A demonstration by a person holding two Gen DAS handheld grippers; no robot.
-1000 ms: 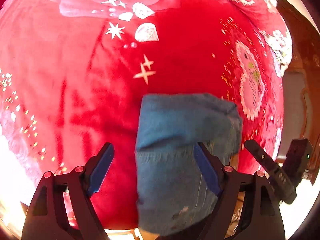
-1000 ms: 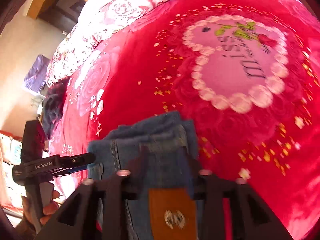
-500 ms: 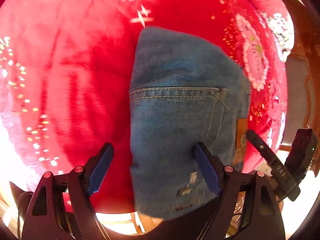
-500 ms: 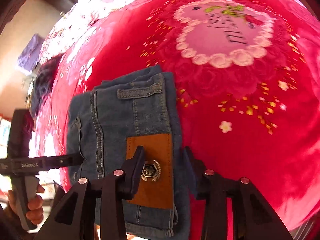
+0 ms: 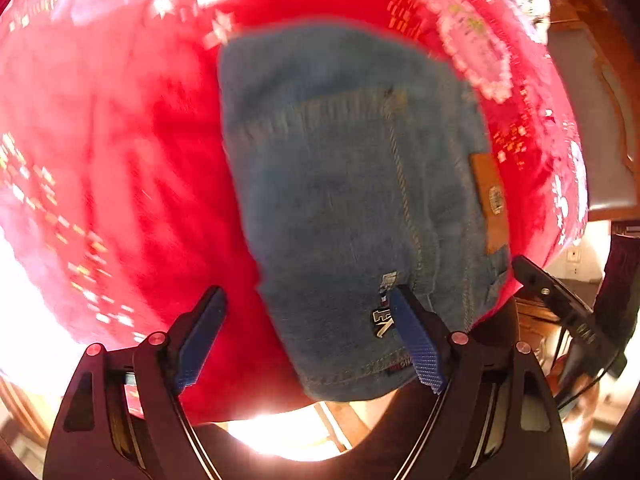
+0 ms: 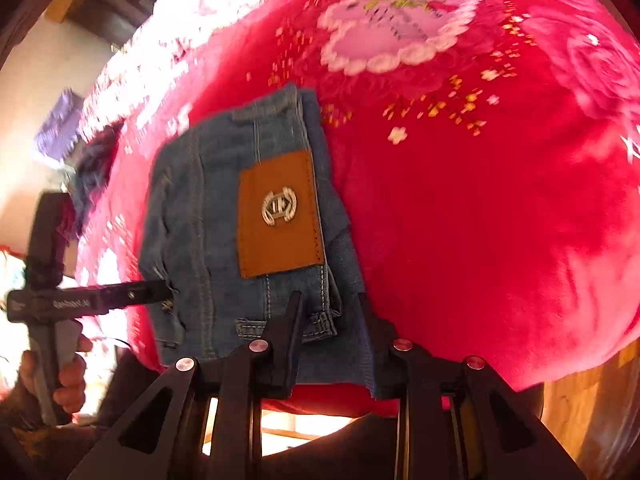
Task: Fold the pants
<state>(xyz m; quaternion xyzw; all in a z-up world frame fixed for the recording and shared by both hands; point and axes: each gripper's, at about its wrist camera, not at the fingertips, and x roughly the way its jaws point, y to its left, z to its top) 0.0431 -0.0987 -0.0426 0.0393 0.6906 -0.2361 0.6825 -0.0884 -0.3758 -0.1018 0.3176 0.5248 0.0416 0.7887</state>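
The blue jeans [image 5: 352, 200] lie folded into a compact rectangle on the red blanket [image 5: 120, 160], near the bed's front edge. A tan leather patch [image 6: 278, 212] faces up on the jeans [image 6: 200, 220]. My left gripper [image 5: 306, 294] hovers open over their near left edge, one blue pad [image 5: 416, 344] above the denim and the other over the blanket. My right gripper [image 6: 330, 298] is closing, its jaws narrow. The jeans' near corner with a belt loop shows between them, and the pads do not visibly press on it. Each gripper appears in the other's view: the left [image 6: 100, 300], the right [image 5: 560, 304].
The red blanket has a pink heart motif [image 6: 396, 28] beyond the jeans. A dark garment [image 6: 94, 168] lies at the far left of the bed. A hand [image 6: 60, 376] holds the left gripper's handle. Wooden furniture [image 5: 592, 100] stands to the right of the bed.
Both grippers have drawn back toward the bed's front edge, so more of the folded jeans shows. The right jaws have narrowed and left the leather patch. The left gripper has rolled.
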